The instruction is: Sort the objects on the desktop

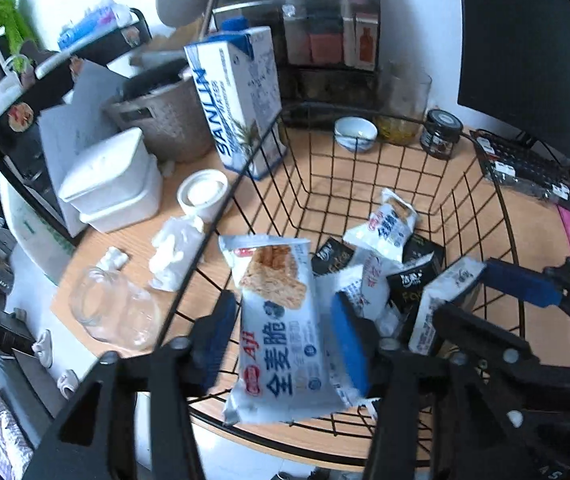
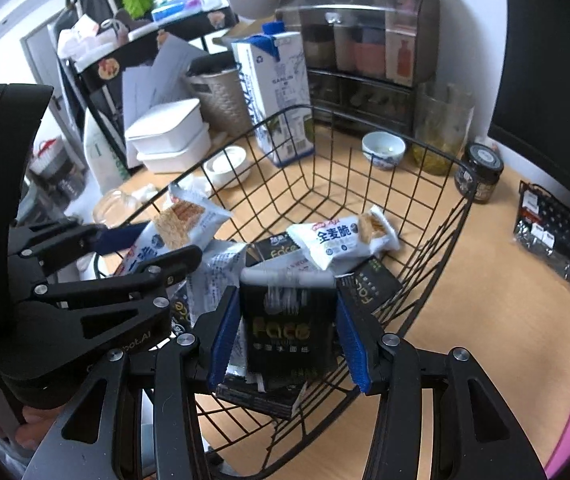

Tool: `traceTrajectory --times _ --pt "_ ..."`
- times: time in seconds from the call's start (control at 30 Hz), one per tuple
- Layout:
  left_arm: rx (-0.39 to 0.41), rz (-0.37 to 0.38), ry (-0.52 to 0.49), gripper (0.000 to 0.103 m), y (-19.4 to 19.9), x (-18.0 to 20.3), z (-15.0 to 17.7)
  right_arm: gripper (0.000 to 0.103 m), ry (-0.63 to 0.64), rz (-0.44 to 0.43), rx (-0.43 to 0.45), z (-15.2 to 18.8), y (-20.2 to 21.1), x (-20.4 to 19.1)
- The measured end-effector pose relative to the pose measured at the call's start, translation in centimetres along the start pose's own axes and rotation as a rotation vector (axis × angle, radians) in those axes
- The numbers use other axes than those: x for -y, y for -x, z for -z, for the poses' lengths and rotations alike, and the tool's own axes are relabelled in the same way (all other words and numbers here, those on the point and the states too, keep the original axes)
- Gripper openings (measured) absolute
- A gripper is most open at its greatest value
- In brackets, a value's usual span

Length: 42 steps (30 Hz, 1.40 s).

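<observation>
Blue pads of the left gripper (image 1: 281, 344) stand apart on either side of a white wholewheat biscuit packet (image 1: 281, 320); the left pad shows a gap, so the packet appears released or only loosely kept, over the near rim of the black wire basket (image 1: 365, 160). Right gripper (image 2: 287, 334) brackets a black "Face" sachet (image 2: 289, 328) inside the same basket; whether its pads press on it I cannot tell. Already in the basket lie another biscuit packet (image 2: 341, 240) and several black sachets. Outstanding on the wooden desk (image 2: 485, 288), in my judgement: milk carton (image 1: 241, 100), white lidded boxes (image 1: 113, 184), small bowl (image 1: 355, 132), dark jar (image 1: 443, 134), glass jar (image 1: 113, 312), crumpled tissue (image 1: 173, 252). Sorting looks partway done.
</observation>
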<state>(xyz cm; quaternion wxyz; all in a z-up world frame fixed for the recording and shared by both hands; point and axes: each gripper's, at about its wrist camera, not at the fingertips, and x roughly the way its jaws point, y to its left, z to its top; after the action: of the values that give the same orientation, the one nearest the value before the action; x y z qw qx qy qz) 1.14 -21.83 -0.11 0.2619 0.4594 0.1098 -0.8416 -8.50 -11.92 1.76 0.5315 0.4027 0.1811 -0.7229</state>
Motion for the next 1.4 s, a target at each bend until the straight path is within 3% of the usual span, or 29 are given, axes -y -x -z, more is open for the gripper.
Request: traceTrajectory --times 0.13,0.23,0.37,0.57,0.77,0.9,1.03,1.13,1.4 --pt "0.02 0.037 -0.007 0.065 1.4 1.0 -0.7 0.049 -0.037 -0.051 0.047 0.0 2.4 1.4" --pt "0.035 0.047 -0.053 0.066 2.6 3.3 -1.2 0.049 -0.044 -0.043 0.09 0.2 5.0 2.8" --pt "0.063 0.108 -0.104 0.066 4.3 7.6 -1.9 0.05 -0.058 0.024 0.152 1.2 9.1 6.2" --pt "0.074 0.166 -0.202 0.07 4.3 16.9 -2.1 0.051 -0.072 0.202 0.142 3.6 11.8 13.2" --pt "0.021 0.195 -0.181 0.07 -0.2 23.2 -2.4 0.051 0.054 0.368 0.019 6.2 8.8 20.2" --pt "-0.068 0.172 -0.183 0.07 -5.2 26.2 -3.0 0.051 0.17 0.433 -0.024 7.4 6.2 22.5" --pt "-0.126 0.163 -0.164 0.07 -8.4 27.2 -3.8 0.051 0.165 0.402 -0.035 7.1 4.1 25.0" --pt "-0.138 0.15 -0.141 0.07 -10.1 27.4 -4.8 0.051 0.196 0.429 -0.003 6.7 2.8 26.5" --pt "-0.176 0.177 -0.131 0.07 -12.9 27.9 -6.3 0.051 0.356 0.536 -0.015 4.6 -1.2 27.8"
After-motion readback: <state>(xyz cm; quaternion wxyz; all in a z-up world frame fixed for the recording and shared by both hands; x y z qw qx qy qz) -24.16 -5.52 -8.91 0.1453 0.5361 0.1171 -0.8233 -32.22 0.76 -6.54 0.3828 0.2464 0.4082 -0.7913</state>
